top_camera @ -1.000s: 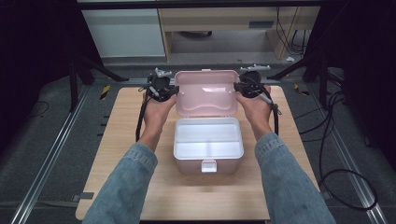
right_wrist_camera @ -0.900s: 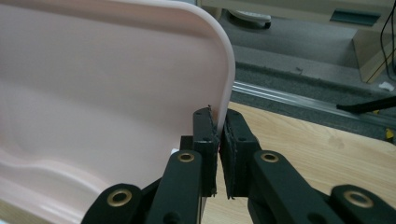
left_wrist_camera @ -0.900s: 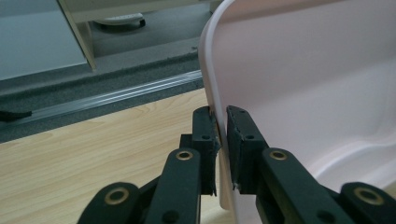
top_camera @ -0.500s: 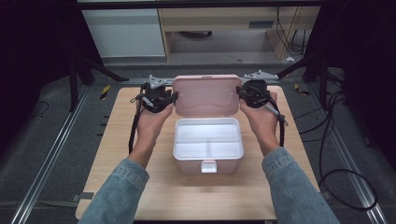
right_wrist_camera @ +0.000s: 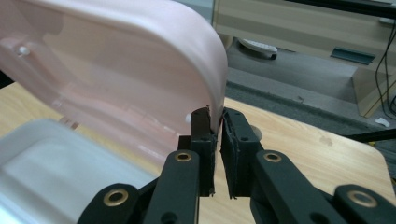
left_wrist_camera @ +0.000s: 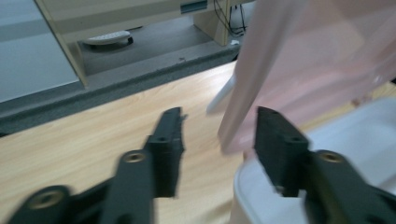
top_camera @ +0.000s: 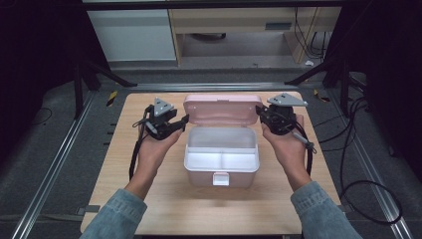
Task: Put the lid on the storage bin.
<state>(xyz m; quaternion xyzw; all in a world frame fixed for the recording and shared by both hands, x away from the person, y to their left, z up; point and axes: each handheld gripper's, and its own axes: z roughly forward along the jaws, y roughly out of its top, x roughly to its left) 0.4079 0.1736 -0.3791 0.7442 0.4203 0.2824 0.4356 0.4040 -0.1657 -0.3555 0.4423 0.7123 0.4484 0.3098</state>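
Observation:
A white box stands mid-table with its pink lid raised on its hinge. My left gripper is at the lid's left end. Its jaws have just been opening; the lid's edge stands between them and the pads do not press on it. At the lid's right end, my right gripper is shut on the thin rim. The inside of the box looks empty, with a divider.
The box has a front latch. The wooden table ends near both hands' outer sides. Metal rails and cables lie on the dark floor around it. A cabinet stands beyond the far edge.
Both grippers have moved toward the person and the lid's top edge has come down toward the box. The left jaws, shut on the lid before, now stand apart.

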